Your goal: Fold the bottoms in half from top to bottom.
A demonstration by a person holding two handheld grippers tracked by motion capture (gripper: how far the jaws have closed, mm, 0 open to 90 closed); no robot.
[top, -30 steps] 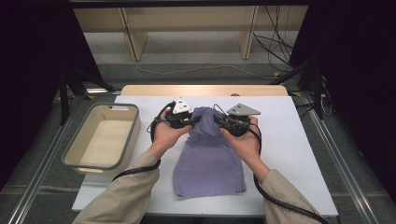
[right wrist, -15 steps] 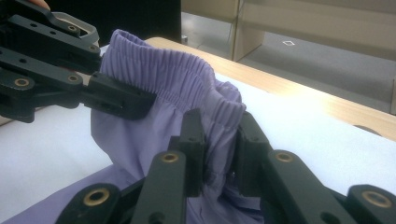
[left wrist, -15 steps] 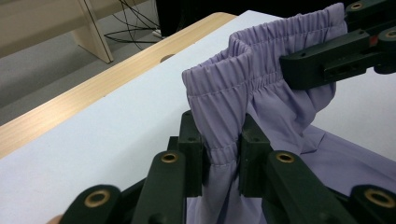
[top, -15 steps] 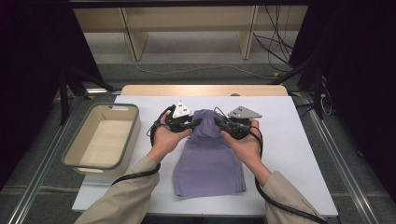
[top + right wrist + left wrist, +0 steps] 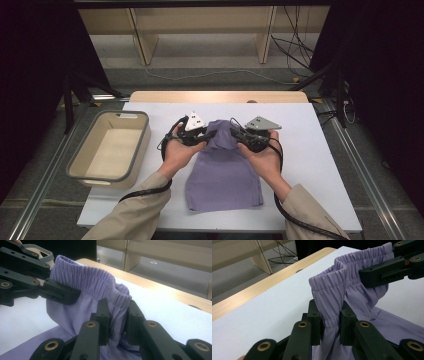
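A lilac garment with an elastic waistband [image 5: 223, 172] lies on the white table [image 5: 300, 165], its far end lifted. My left gripper [image 5: 212, 135] is shut on the left side of the gathered waistband [image 5: 329, 315]. On the waistband's right side my right gripper [image 5: 234, 132] is shut too, the fabric [image 5: 117, 312] pinched between its jaws. Both grippers point inward toward each other, close together, so the waistband bunches up between them. The rest of the cloth trails flat toward the near edge.
A grey-rimmed beige bin [image 5: 87, 165] stands on the table's left part. A wooden strip [image 5: 215, 96] borders the far edge, with shelving legs and cables on the floor behind. Black curtains stand at both sides.
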